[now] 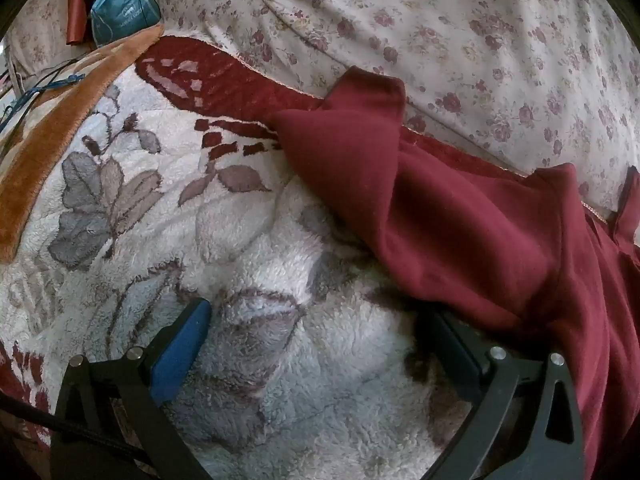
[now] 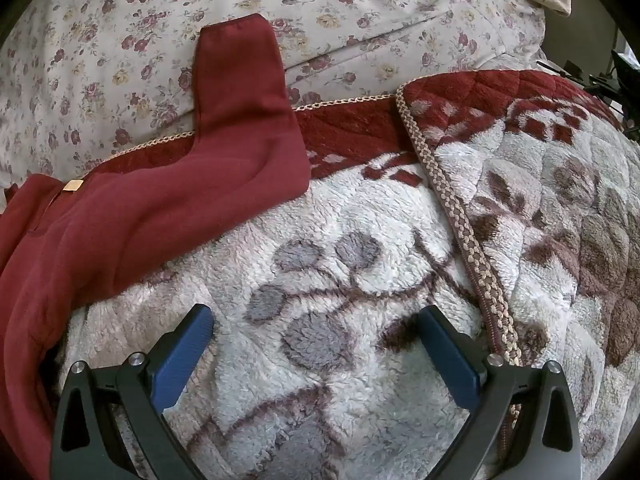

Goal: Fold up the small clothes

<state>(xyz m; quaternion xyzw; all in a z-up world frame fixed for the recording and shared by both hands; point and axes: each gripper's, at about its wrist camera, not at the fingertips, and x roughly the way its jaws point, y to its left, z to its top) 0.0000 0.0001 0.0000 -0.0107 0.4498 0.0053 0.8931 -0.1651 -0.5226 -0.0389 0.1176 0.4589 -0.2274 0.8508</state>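
A dark red garment [image 1: 460,216] lies on a fluffy white blanket with grey and brown leaves [image 1: 248,248]. In the left wrist view it fills the right side, one sleeve reaching up toward the floral sheet. My left gripper [image 1: 316,320] is open and empty over the blanket, its right finger at the garment's lower edge. In the right wrist view the garment [image 2: 160,208] lies at the left, with a sleeve [image 2: 240,80] pointing up and a small tan label [image 2: 73,185]. My right gripper [image 2: 316,320] is open and empty over the blanket [image 2: 340,264], to the right of the garment.
A floral sheet [image 1: 440,32] covers the bed behind the blanket; it also shows in the right wrist view [image 2: 120,40]. A blue bag [image 1: 120,8] and an orange-brown blanket edge [image 1: 48,136] lie at the far left. A braided blanket hem [image 2: 452,208] runs down the right.
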